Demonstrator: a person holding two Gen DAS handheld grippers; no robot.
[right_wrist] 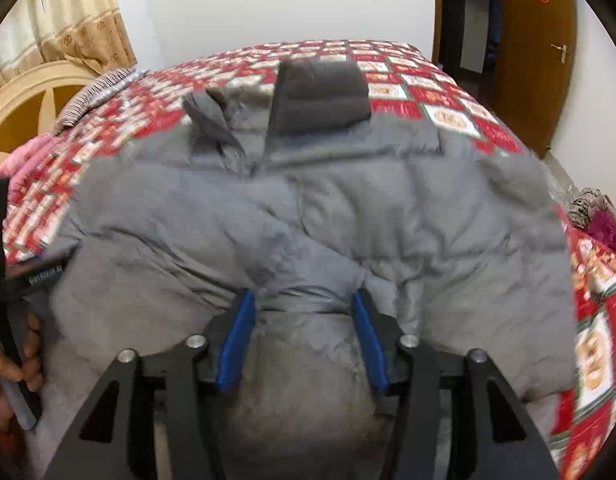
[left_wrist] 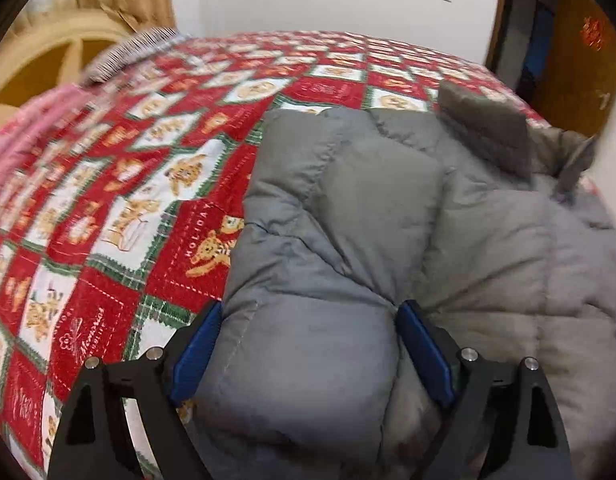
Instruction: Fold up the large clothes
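Observation:
A grey puffy jacket lies spread on the bed, its darker collar at the far end. One sleeve is folded over the jacket's body along its left edge. My left gripper stands open and wide around the near end of that sleeve, which fills the gap between its blue pads. My right gripper is half closed on a bunched fold at the jacket's near edge, with creases running out from both fingertips. The left gripper's black frame and the hand that holds it show at the right wrist view's left edge.
A red patchwork bedspread with bear prints covers the bed. A cream headboard, a striped pillow and pink cloth are at the left. A brown door and a heap of clothes are on the right.

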